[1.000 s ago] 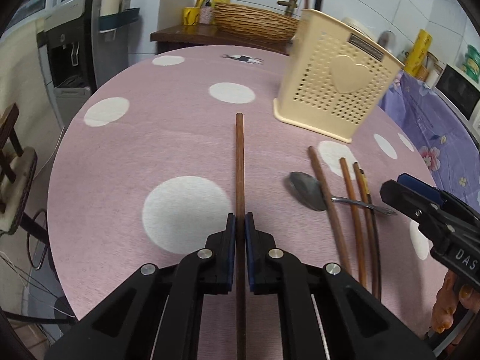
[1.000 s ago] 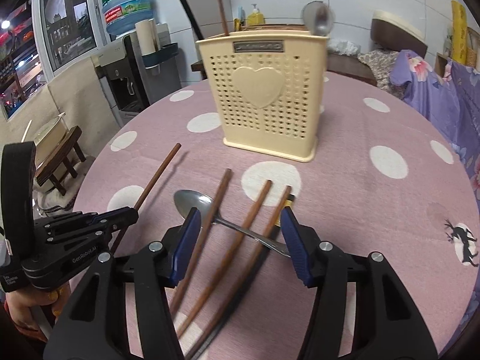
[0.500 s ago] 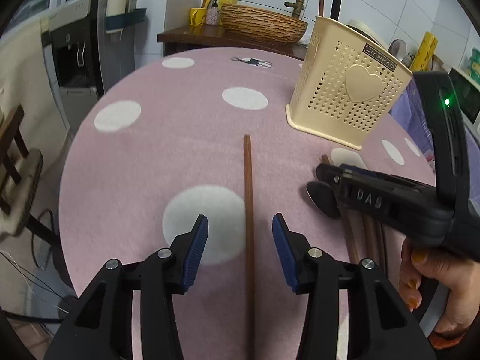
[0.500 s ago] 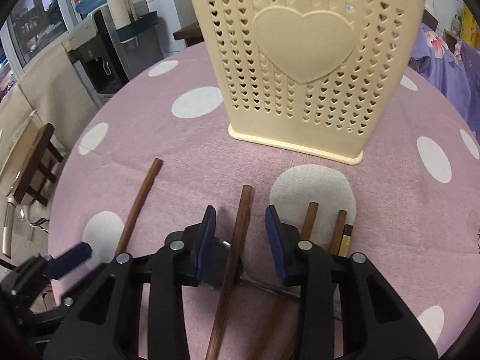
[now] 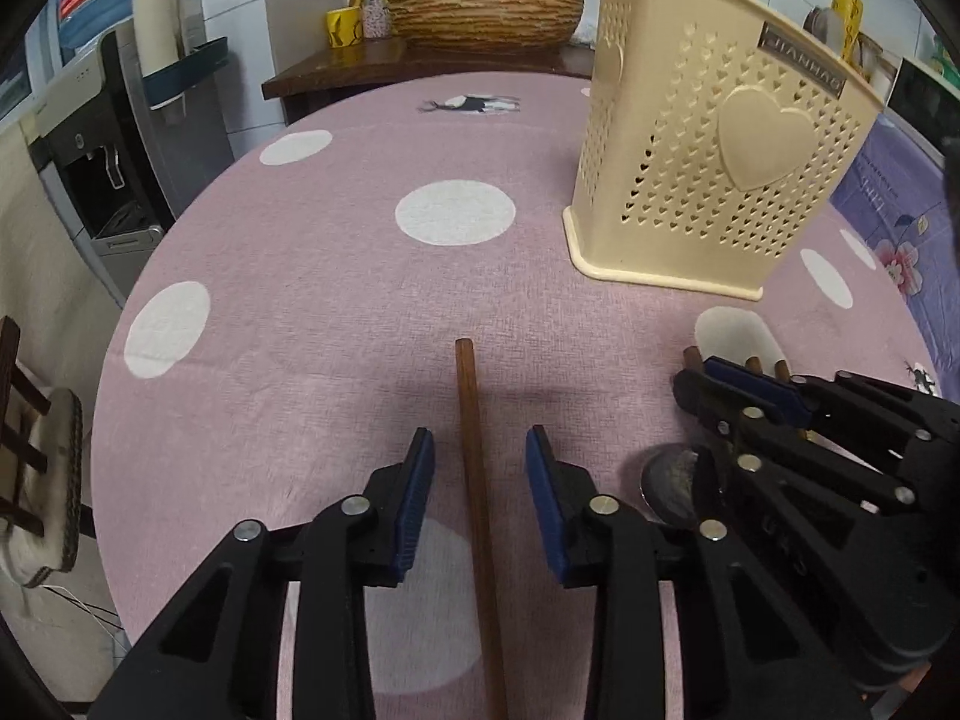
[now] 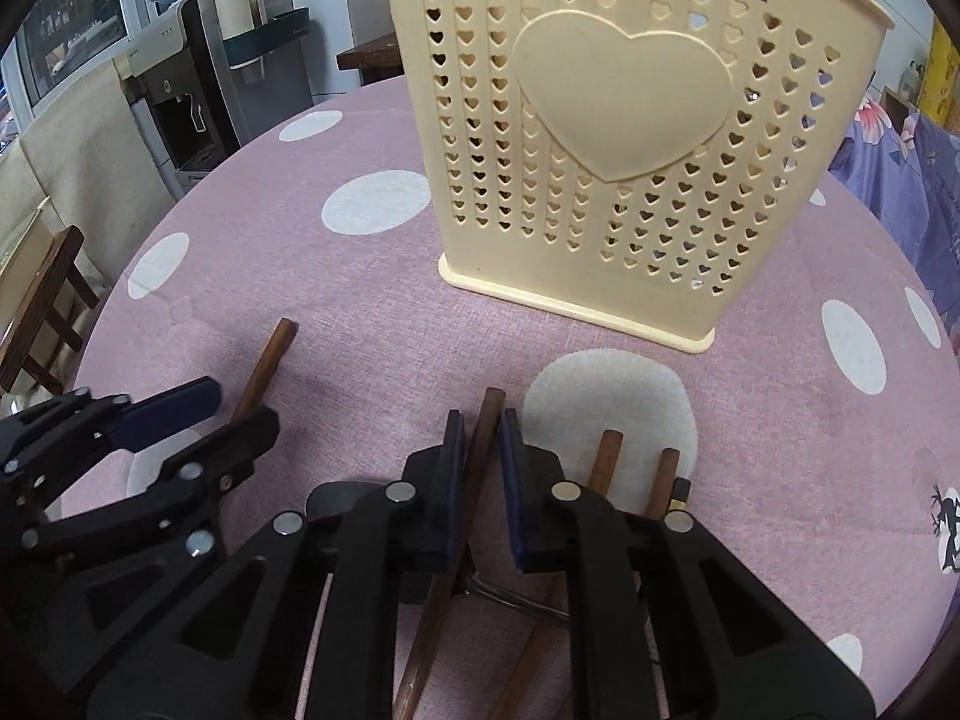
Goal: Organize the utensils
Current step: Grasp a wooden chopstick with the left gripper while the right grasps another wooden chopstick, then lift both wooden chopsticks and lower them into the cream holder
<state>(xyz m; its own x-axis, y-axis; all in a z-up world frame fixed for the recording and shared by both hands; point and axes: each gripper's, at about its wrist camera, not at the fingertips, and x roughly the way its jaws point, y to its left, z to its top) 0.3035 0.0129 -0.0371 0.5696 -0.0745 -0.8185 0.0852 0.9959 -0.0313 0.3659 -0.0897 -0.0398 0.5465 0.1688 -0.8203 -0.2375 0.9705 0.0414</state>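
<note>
Brown wood is what both of your grippers are on. Your right gripper has a chopstick between its blue pads, and its jaws are closing; the pads sit against the stick's sides near its far tip, so it reads as clamped. That stick runs back under the gripper body, toward you. Just right of the gripper lie two more sticks, side by side, their tips on a white dot of the cloth. Behind its left finger a spoon bowl peeks out (mostly hidden by the black frame), and a thin metal handle shows below the pads.

Your left gripper straddles a separate stick, which lies flat on the cloth and points straight ahead of it. Its jaws are closing too, yet a clear gap stands on each side of the wood, so nothing is gripped there. The two grippers are close together, yours on the right just beside the left one.

Ahead of both stands the cream holder, upright on the pink dotted cloth, with heart holes and a big raised heart; it is nearer your right gripper. Beyond the table's far edge you have a woven basket on a dark counter and a water dispenser off to the left.
</note>
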